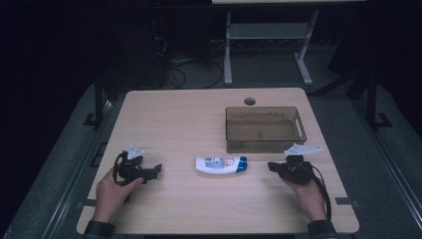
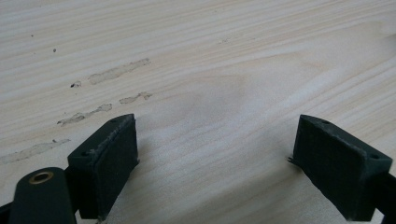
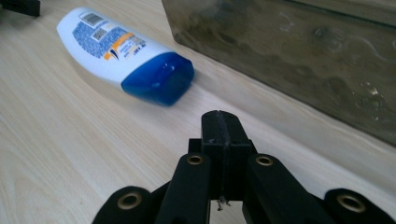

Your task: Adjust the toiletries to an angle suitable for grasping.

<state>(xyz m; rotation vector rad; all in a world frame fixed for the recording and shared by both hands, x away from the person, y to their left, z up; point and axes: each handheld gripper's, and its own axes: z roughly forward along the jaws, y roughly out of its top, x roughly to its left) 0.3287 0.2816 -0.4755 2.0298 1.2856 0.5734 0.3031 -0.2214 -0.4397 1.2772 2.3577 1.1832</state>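
Lying on the table [image 1: 164, 119] just before the bin [image 1: 264, 129], the bottle [image 1: 221, 165] awaits binning, untouched: right gripper [image 3: 219, 126] clenched empty beside its cap, left gripper [image 2: 212, 156] spread wide, well apart.

bottle [image 1: 221, 165] on table [image 1: 174, 124], bin [image 1: 264, 129] behind

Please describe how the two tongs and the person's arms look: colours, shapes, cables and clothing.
Both tongs are black. The left tongs and the right tongs each carry a light grey three-cornered plate on top and trail a black cable. Their jaws are blocky black pads on black links with brass-coloured rivets, seen at the right tongs. The person wears dark sleeves with cuffs at the wrists.
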